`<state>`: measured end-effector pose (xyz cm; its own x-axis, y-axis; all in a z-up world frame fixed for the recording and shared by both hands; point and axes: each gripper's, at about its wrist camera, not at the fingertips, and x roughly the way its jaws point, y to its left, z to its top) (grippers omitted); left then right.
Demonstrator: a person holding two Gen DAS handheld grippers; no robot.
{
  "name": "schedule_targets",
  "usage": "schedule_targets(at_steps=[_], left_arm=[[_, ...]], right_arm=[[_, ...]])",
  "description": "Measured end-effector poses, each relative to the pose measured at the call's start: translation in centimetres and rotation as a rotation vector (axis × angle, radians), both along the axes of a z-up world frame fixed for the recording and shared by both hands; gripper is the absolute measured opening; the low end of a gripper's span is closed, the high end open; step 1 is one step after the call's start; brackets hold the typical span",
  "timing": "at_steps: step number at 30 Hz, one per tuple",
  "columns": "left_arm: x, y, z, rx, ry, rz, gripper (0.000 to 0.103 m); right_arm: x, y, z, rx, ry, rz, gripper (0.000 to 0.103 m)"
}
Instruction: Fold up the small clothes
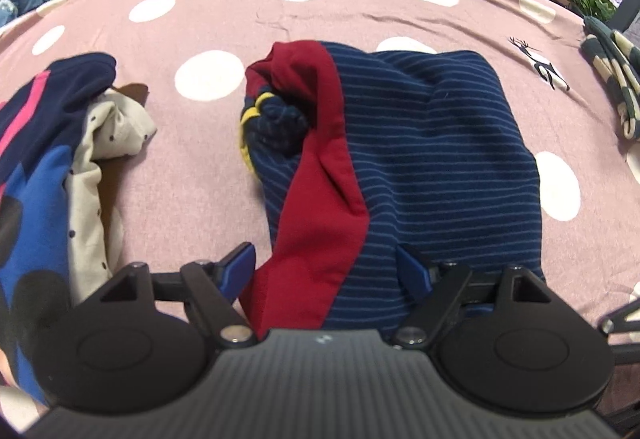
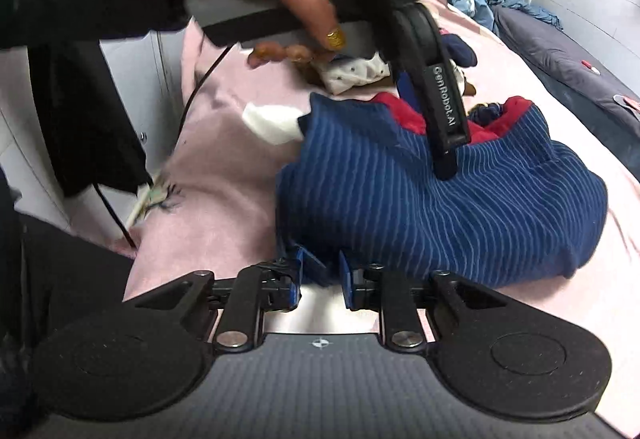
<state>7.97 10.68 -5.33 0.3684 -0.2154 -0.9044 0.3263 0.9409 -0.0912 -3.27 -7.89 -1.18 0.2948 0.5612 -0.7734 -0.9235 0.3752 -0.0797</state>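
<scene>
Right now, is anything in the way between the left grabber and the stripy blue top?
Nothing visible is. The left gripper is open, its fingers straddling the near edge of the striped blue top. The other clothes pile lies off to the side.

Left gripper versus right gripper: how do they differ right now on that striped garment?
The left gripper has its jaws spread wide, straddling the red panel of the navy striped garment without pinching it. The right gripper has its jaws much closer together, with the garment's near edge bunched between them. The left comes from the red-trimmed side, the right from a plain striped edge. Both have blue fingertips and sit low over the pink dotted bedspread.
</scene>
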Motion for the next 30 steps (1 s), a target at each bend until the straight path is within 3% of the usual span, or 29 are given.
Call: schedule_targets(at_steps=[3, 8, 12, 14, 15, 17, 19, 21, 23, 24, 27, 28, 30], left_arm=[[0.1, -0.1, -0.3, 0.007, -0.003, -0.004, 0.081], [0.4, -0.3, -0.5, 0.006, 0.008, -0.003, 0.081], [0.3, -0.4, -0.2, 0.015, 0.003, -0.008, 0.081], [0.3, -0.4, -0.2, 0.016, 0.003, -0.005, 0.081], [0.2, -0.4, -0.2, 0.016, 0.001, -0.003, 0.081], [0.1, -0.4, 0.0, 0.018, -0.004, -0.004, 0.081], [-0.1, -0.3, 0.3, 0.018, -0.01, -0.004, 0.081], [-0.2, -0.2, 0.7, 0.02, -0.019, -0.001, 0.081], [-0.2, -0.1, 1.0, 0.016, -0.025, 0.007, 0.081], [-0.2, 0.0, 1.1, 0.018, -0.025, 0.004, 0.081], [-0.6, 0.1, 1.6, 0.029, -0.041, 0.002, 0.08], [-0.9, 0.3, 2.0, 0.027, -0.051, 0.002, 0.08], [-1.7, 1.0, 2.9, 0.016, -0.079, 0.026, 0.08]], right_arm=[[-0.7, -1.4, 0.0, 0.001, 0.044, -0.01, 0.031], [-0.7, -0.2, -0.9, -0.025, -0.094, -0.008, 0.031], [-0.5, 0.4, -1.6, -0.091, -0.117, 0.085, 0.035], [0.3, 0.3, -1.4, -0.058, -0.068, 0.054, 0.023], [0.2, 0.5, -1.2, -0.06, -0.052, 0.053, 0.009], [-0.5, 0.6, -0.7, -0.066, -0.037, 0.045, 0.006], [-0.4, 0.3, 0.2, -0.008, 0.099, -0.054, 0.003], [0.6, -1.4, 1.5, 0.188, 0.325, -0.198, 0.001], [1.4, -2.7, 1.7, 0.384, 0.587, -0.248, 0.001], [1.3, -3.0, 1.9, 0.443, 0.639, -0.25, 0.001], [0.2, -2.4, 2.5, 0.308, 0.485, -0.232, 0.003], [0.1, -2.5, 2.8, 0.28, 0.423, -0.237, 0.018], [0.5, -3.6, 3.1, 0.321, 0.378, -0.283, 0.027]])
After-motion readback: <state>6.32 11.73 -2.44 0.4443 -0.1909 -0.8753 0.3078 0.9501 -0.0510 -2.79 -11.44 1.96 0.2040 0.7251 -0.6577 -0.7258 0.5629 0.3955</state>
